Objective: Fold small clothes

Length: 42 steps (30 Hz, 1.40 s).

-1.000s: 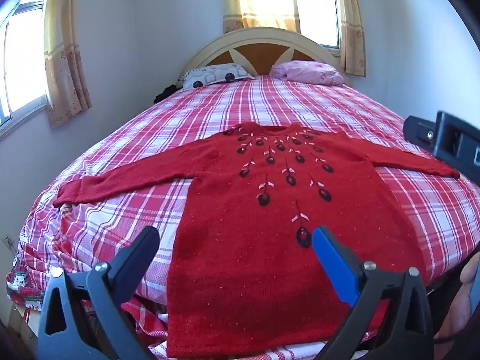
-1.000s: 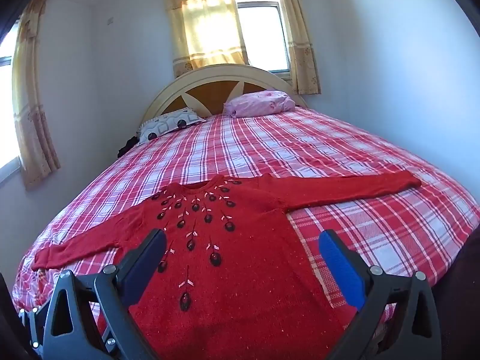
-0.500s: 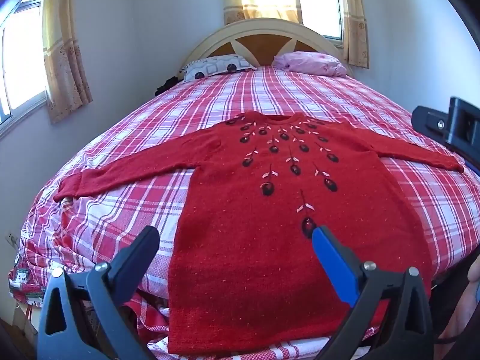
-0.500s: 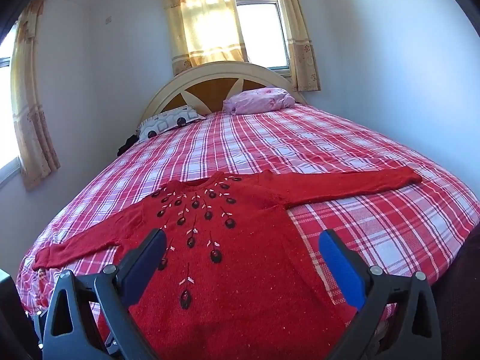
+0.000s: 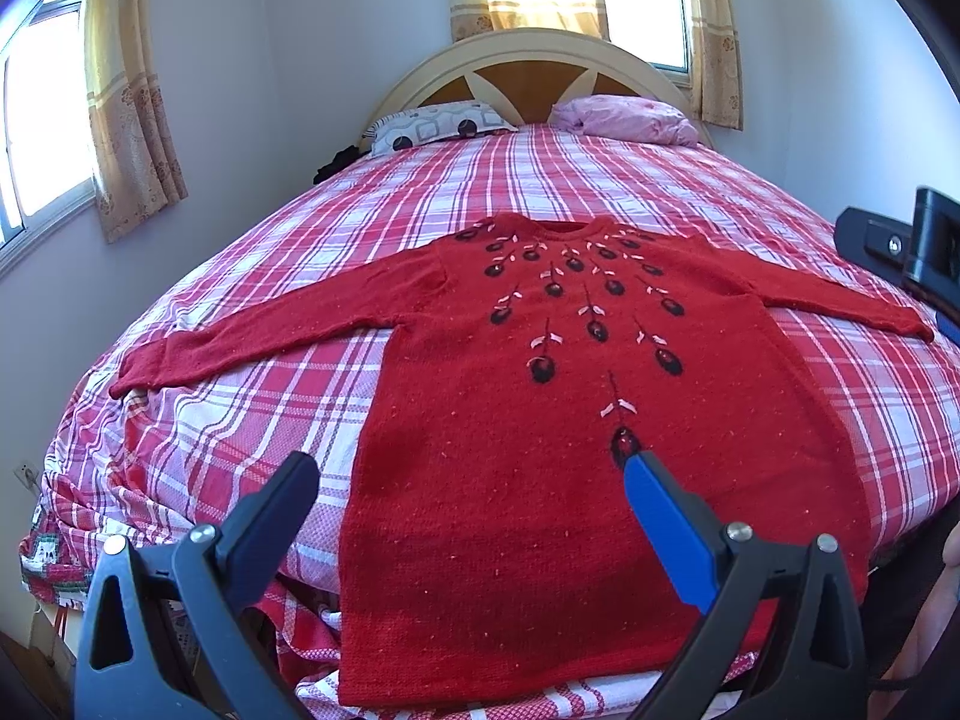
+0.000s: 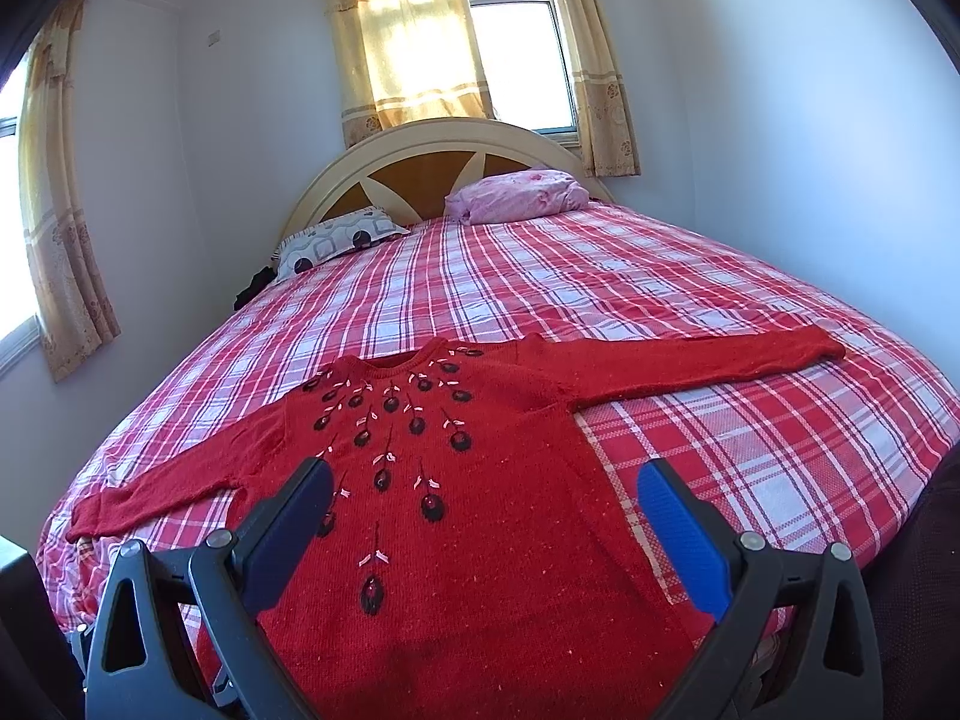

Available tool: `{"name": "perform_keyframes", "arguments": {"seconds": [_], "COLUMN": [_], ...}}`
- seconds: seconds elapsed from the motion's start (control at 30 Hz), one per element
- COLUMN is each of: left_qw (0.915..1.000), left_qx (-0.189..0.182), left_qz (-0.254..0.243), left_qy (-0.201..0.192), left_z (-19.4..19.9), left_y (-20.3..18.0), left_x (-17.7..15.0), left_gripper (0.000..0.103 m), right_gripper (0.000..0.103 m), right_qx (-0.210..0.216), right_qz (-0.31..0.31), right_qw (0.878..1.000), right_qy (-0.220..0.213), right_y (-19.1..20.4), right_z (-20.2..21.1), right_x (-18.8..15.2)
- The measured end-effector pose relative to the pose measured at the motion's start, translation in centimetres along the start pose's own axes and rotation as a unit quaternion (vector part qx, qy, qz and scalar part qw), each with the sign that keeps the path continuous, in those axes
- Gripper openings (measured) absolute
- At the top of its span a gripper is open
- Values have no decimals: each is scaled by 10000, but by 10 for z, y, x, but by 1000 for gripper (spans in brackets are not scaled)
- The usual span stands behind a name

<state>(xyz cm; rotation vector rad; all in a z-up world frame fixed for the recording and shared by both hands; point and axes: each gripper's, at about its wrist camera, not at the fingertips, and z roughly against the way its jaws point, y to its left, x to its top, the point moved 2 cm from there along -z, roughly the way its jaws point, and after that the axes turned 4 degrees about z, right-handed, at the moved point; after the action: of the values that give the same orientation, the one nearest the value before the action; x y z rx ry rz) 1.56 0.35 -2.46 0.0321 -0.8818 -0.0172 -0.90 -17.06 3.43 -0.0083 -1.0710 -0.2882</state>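
Observation:
A small red knitted sweater [image 5: 540, 450] with dark embroidered flowers lies flat, face up, on the bed, both sleeves spread out sideways. It also shows in the right wrist view [image 6: 456, 516]. Its hem hangs at the near edge of the bed. My left gripper [image 5: 471, 480] is open and empty, held above the lower left part of the sweater. My right gripper [image 6: 483, 480] is open and empty, above the sweater's lower middle. The right gripper's body shows at the right edge of the left wrist view [image 5: 912, 246].
The bed has a red and white plaid cover [image 5: 540, 180] [image 6: 660, 276]. A patterned pillow [image 6: 336, 240] and a pink pillow [image 6: 516, 195] lie by the headboard [image 6: 444, 162]. Walls with curtained windows stand to the left and behind.
Both grippers have tilted or moved slightly, so the sweater sits a little lower and closer in each view. The sweater has not moved. Both grippers stay open.

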Motion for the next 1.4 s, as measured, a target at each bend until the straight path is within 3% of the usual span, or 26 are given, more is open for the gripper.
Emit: {"name": "perform_keyframes", "arguments": {"seconds": [1.4], "left_qw": [9999], "left_qx": [38], "left_qz": [16], "left_qy": [130], "left_z": [-4], "left_y": [2], "left_x": [-3], "left_gripper": [103], "right_gripper": [102], "right_qx": [14], "right_qz": [-58], "right_qw": [9999], "right_qy": [87], "right_y": [-1], "right_z": [-4], "right_x": [-2]}}
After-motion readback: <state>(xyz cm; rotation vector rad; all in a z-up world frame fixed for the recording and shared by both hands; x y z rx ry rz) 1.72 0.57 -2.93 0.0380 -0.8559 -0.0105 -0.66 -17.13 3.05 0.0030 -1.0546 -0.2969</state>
